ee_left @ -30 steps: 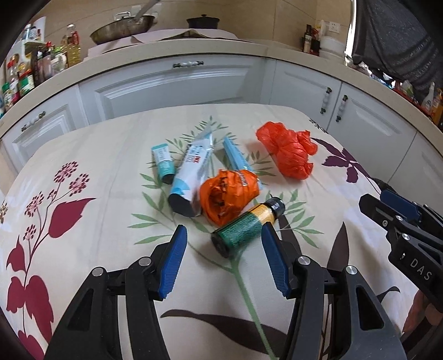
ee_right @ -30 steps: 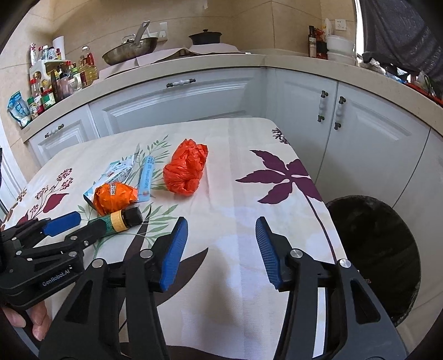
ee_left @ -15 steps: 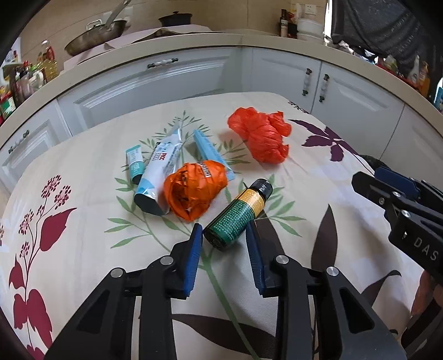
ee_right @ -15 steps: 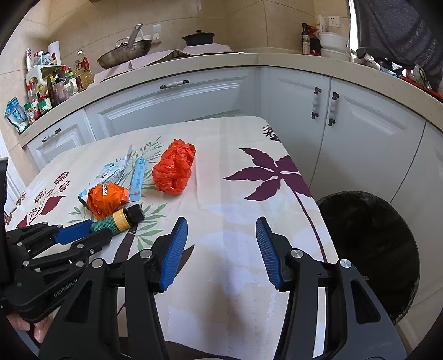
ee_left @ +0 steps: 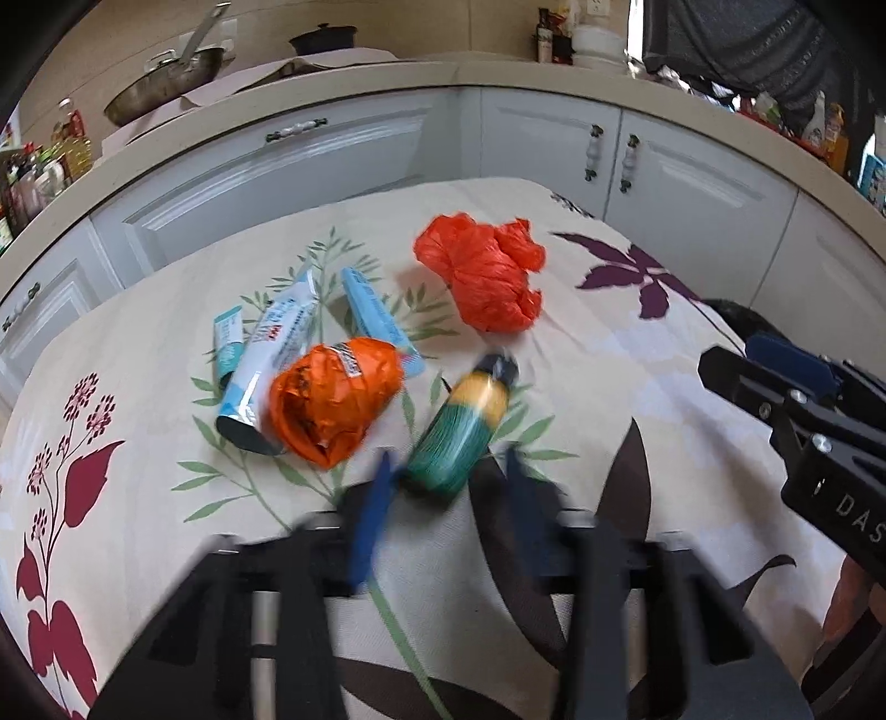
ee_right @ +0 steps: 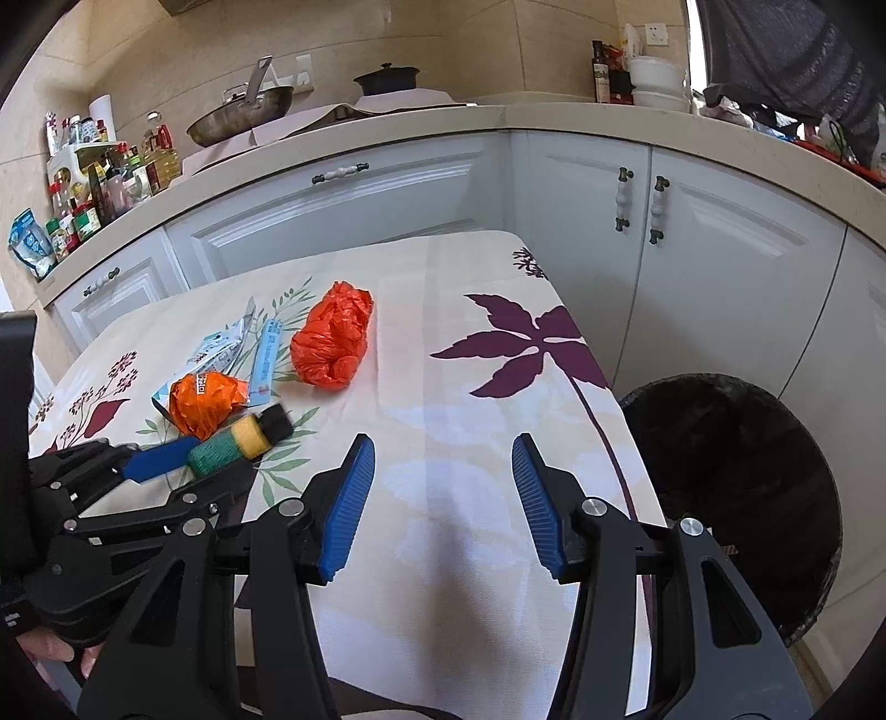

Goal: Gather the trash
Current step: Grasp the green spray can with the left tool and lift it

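Kitchen corner, beige tiled wall (ee_right: 554, 50) behind. L-shaped beige countertop (ee_right: 498, 119) over white panel cabinets (ee_right: 343, 221) with dark-and-white bar handles (ee_right: 339, 173). Wok (ee_right: 243, 113) and black lidded pot (ee_right: 386, 77) at the back, spice and sauce bottles (ee_right: 105, 177) crowded on the left end, white bowls (ee_right: 656, 83) near a wall socket (ee_right: 659, 34) on the right. Foreground bench covered by a cream cloth (ee_right: 470, 471) printed with purple, red and green leaves. Black-lined bin (ee_right: 736, 498) on the floor just beside its right edge. Bright daylight, soft shadows.
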The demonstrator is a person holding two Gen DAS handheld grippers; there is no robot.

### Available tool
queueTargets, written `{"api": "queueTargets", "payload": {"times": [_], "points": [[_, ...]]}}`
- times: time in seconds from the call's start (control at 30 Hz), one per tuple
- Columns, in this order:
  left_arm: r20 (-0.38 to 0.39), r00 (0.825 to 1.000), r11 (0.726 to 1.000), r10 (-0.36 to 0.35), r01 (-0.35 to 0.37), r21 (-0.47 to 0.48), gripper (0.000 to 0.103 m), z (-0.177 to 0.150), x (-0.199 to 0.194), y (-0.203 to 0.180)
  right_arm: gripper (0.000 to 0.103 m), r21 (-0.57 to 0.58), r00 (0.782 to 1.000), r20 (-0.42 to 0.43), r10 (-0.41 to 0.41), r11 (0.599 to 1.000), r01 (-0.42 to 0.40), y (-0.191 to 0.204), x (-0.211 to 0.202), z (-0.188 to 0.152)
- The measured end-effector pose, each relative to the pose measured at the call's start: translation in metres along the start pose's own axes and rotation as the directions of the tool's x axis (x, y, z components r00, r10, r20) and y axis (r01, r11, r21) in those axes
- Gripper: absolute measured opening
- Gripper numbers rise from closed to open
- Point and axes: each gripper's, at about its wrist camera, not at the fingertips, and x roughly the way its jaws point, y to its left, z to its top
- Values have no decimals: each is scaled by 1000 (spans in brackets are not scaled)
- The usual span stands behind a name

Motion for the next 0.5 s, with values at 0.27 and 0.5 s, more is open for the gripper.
{"api": "queueTargets", "payload": {"times": [0.27,0.5], "points": [[82,997,999,6,-10,43,26,-6,-20,-8,50,-2,1000,-4,6,1000,-6,1,1,-2],[81,997,1000,12,-14,18,25,-21,-32,5,50,-34,1000,-7,20,999,-21,18,0,-2]]}}
